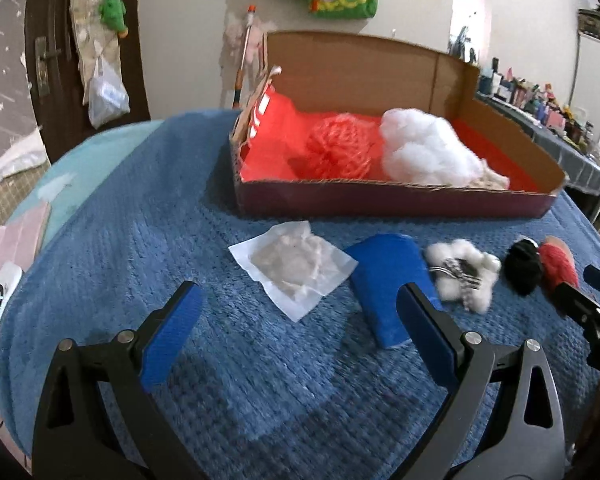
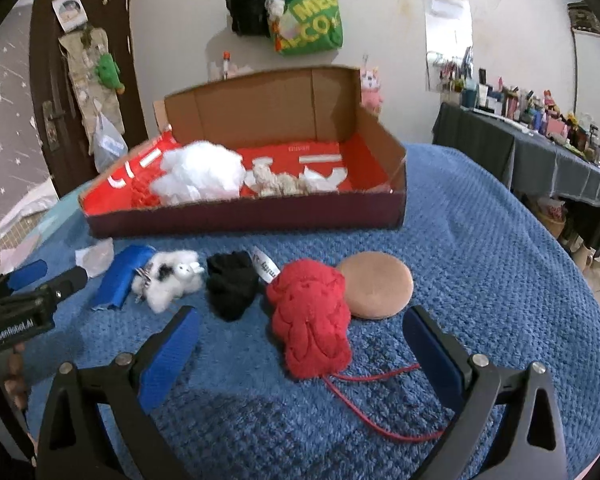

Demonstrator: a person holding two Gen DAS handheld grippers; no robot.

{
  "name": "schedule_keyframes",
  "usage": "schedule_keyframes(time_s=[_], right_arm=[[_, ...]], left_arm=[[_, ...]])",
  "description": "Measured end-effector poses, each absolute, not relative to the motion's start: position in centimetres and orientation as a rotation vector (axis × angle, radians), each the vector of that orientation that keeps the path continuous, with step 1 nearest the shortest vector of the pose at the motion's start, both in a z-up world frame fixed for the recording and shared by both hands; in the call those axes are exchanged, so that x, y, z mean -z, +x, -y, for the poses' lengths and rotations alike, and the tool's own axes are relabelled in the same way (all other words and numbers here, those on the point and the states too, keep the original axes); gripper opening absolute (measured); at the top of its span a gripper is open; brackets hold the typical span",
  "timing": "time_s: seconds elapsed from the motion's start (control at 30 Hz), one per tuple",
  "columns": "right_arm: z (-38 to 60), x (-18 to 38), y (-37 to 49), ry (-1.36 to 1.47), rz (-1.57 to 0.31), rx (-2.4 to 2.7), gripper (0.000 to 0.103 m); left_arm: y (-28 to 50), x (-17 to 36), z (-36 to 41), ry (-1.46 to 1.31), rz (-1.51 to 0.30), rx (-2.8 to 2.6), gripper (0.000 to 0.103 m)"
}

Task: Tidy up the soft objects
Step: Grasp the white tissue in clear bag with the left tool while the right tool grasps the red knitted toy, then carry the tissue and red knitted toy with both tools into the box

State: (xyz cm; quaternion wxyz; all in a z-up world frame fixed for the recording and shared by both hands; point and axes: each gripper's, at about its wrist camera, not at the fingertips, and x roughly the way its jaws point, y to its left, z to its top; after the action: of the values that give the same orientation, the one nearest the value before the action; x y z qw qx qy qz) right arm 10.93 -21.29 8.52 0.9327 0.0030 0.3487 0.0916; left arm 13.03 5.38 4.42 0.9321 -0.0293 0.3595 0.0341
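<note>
Both the left gripper (image 1: 298,334) and right gripper (image 2: 300,354) gape empty; the red knitted yarn bundle (image 2: 310,322) looks light and squashy, best pinched across its middle.

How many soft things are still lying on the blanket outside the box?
6, in a row: plastic packet, blue roll, white fluffy toy, black bundle, red yarn, tan pad. None seem hidden.

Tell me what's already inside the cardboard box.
Inside the cardboard box, on its red lining, lie a white stuffing clump, an orange-red knitted ball beside it, and cream scraps. Whatever lies beneath the clump is hidden.
</note>
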Motion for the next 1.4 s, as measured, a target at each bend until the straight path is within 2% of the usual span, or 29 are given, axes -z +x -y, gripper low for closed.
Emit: schedule_keyframes(time_s=[0.2, 0.4, 0.57, 0.6, 0.63, 0.67, 0.73, 0.8, 0.87, 0.93, 1.4], right_arm=[[21.1, -8.0, 12.3, 0.012, -0.785, -0.212, 0.079], [21.0, -7.7, 12.7, 0.010, -0.811, -0.215, 0.070], [21.0, -7.6, 12.6, 0.010, -0.815, -0.223, 0.067], [21.0, -7.5, 12.6, 0.010, -0.815, -0.224, 0.065], [21.0, -7.5, 12.7, 0.009, -0.816, -0.226, 0.063], [20.9, -7.5, 12.7, 0.006, -0.818, -0.227, 0.060], [20.9, -7.4, 12.8, 0.005, -0.817, -0.230, 0.053], [20.9, -7.4, 12.7, 0.007, -0.813, -0.235, 0.039], [20.8, -7.4, 12.5, 0.001, -0.805, -0.238, 0.039], [20.7, -7.6, 12.0, -0.011, -0.783, -0.246, 0.038], [21.3, -10.7, 10.7, 0.020, -0.673, -0.273, 0.038]], left_arm=[[14.9, -3.9, -6.1, -0.073, -0.802, -0.079, 0.099], [16.1, -3.4, -6.6, -0.114, -0.852, -0.050, 0.099], [16.6, -3.5, -6.8, -0.121, -0.852, -0.052, 0.098], [16.7, -3.5, -6.8, -0.121, -0.854, -0.051, 0.092], [16.9, -3.5, -6.9, -0.129, -0.858, -0.042, 0.079], [17.1, -3.4, -7.0, -0.140, -0.863, -0.032, 0.072], [17.3, -3.4, -7.5, -0.162, -0.859, -0.033, 0.051], [17.0, -3.7, -7.6, -0.170, -0.840, -0.028, 0.039], [16.6, -4.1, -7.6, -0.159, -0.821, -0.024, 0.032], [16.0, -4.7, -7.3, -0.144, -0.793, -0.020, 0.021], [12.6, -7.8, -5.0, -0.083, -0.680, 0.086, 0.019]])
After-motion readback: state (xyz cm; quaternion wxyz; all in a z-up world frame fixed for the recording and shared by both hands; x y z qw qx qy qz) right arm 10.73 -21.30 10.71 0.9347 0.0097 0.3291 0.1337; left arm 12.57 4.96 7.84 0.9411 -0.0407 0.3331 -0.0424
